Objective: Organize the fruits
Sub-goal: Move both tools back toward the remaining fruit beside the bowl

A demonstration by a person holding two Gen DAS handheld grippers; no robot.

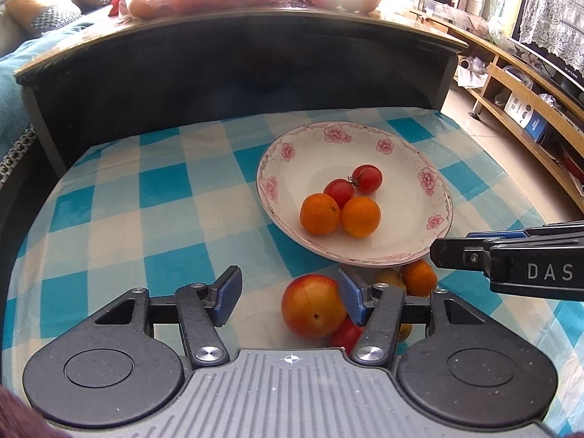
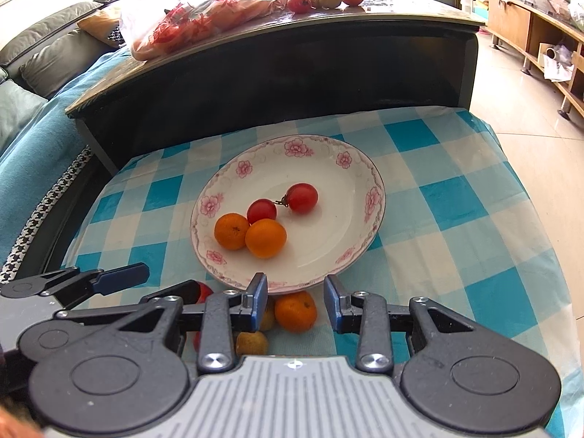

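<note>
On the blue-checked cloth (image 2: 456, 189), nearest the cameras, the left gripper (image 1: 288, 297) stands with jaws apart beside a large red-yellow fruit (image 1: 312, 306), nothing between its pads. The right gripper (image 2: 295, 304) is likewise apart and empty, above a loose orange (image 2: 295, 311) and a small brownish fruit (image 2: 252, 343). Farther off, the floral plate (image 2: 346, 168) holds two oranges and two red tomatoes.

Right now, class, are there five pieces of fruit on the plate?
No. The plate holds four: two oranges and two small tomatoes; the other fruit lies on the checked cloth.
</note>
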